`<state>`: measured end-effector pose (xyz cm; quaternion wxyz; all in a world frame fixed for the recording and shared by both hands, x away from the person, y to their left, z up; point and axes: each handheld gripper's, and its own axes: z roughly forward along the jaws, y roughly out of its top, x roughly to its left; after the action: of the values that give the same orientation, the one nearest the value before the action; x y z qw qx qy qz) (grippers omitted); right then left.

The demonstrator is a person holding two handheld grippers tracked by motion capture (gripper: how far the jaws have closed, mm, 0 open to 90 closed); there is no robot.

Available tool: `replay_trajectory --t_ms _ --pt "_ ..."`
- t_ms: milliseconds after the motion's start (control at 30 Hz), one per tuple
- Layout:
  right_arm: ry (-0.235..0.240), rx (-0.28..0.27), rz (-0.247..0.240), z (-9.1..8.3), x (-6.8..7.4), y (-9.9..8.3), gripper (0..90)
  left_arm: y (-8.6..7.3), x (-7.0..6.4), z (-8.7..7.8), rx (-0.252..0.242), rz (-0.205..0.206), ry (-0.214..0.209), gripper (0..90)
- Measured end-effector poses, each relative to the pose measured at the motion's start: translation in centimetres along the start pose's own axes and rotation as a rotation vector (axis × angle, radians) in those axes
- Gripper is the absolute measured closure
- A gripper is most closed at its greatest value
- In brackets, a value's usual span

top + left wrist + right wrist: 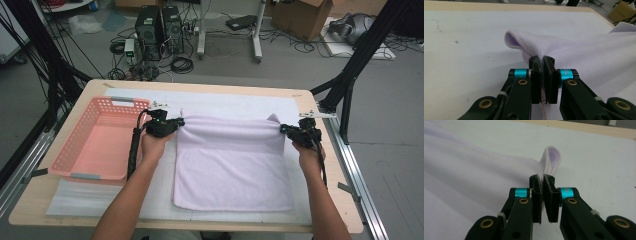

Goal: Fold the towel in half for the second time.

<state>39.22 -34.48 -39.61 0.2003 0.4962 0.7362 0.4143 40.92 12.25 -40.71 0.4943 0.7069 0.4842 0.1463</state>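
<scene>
A pale lilac towel lies on the white mat, its far edge lifted and stretched between my two grippers. My left gripper is shut on the towel's far left corner. In the left gripper view the cloth is pinched between the jaws of that gripper, with the corner looping up beyond them. My right gripper is shut on the far right corner. In the right gripper view that gripper clamps the towel, and a small loop of hem stands above the jaws.
A pink plastic basket sits at the left of the table, close beside my left hand. The white mat covers most of the wooden tabletop. Black frame posts stand at both far corners, with computers and cables on the floor beyond.
</scene>
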Motion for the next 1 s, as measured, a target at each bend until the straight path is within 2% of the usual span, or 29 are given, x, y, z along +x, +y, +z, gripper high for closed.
replay_trajectory --t_ms 167,300,367,467,667,767,800,867,1000 --pt "0.023 -0.036 -0.021 -1.8 0.7 -0.4 85.3 -0.9 -1.0 -1.8 -0.011 0.031 -0.019 85.1" --pt "0.04 -0.031 -0.01 -2.8 0.9 -1.7 85.2 -1.6 -1.9 -3.0 -0.003 0.067 -0.035 85.0" --pt "0.048 -0.031 -0.009 -3.3 1.1 -2.4 85.2 -2.1 -2.2 -3.6 -0.015 0.066 -0.051 85.0" --pt "0.059 -0.029 -0.008 -3.9 1.3 -3.6 85.2 -3.2 -2.4 -4.2 -0.006 0.065 -0.077 84.8" --pt "0.092 0.014 -0.008 -4.6 1.9 -6.1 85.3 -5.4 -2.8 -5.2 0.043 0.084 -0.092 84.6" --pt "0.1 0.049 -0.016 -4.4 2.0 -7.2 85.1 -6.2 -3.1 -5.1 0.069 0.111 -0.076 83.3" --pt "0.096 0.057 -0.014 -4.3 1.9 -7.3 84.4 -6.2 -3.0 -5.1 0.078 0.117 -0.056 80.5" --pt "0.098 0.06 -0.005 -4.2 1.8 -7.3 80.5 -6.0 -2.9 -5.0 0.059 0.104 -0.019 69.6" --pt "0.075 0.028 0.017 -4.4 1.8 -6.2 66.4 -5.0 -2.3 -4.7 0.029 0.065 0.003 53.1"
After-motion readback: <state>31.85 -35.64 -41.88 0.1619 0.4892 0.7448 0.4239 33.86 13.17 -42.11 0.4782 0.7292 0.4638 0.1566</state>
